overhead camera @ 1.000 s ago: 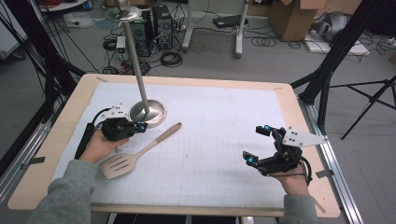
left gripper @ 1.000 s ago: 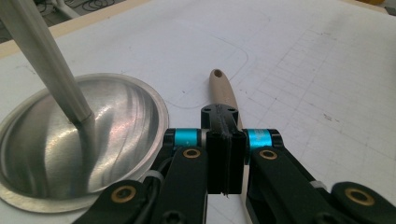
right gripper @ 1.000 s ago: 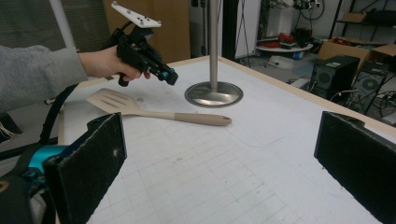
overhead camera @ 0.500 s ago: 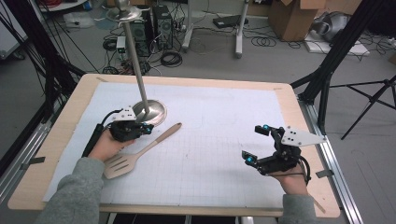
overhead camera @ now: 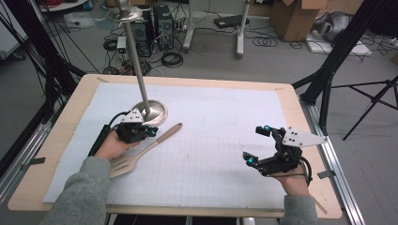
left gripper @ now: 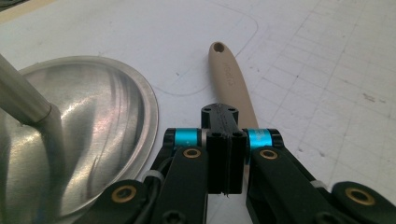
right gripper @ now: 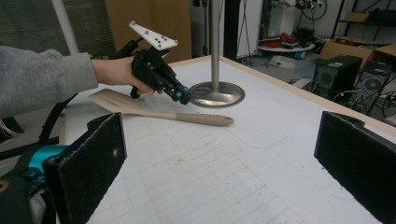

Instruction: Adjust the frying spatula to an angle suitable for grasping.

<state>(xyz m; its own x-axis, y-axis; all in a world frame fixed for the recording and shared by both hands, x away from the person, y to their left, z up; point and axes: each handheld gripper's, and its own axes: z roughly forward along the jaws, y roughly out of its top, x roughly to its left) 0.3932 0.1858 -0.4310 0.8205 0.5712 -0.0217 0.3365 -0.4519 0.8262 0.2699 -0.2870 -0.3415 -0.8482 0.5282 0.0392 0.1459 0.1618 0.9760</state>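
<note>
Gridded white mat (overhead camera: 225,154) bears beige (slotted) spatula (overhead camera: 141,151).

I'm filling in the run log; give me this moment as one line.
left tool: shut, empty, over spatula handle | right tool: open, empty, hovering | metal stand: upright beside left tool

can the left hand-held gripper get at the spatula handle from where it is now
Probably yes. The left hand-held gripper hangs just over the spatula handle with nothing between them, and the metal stand base sits off to one side. Its jaws are shut, though, so they would have to open first.
</note>
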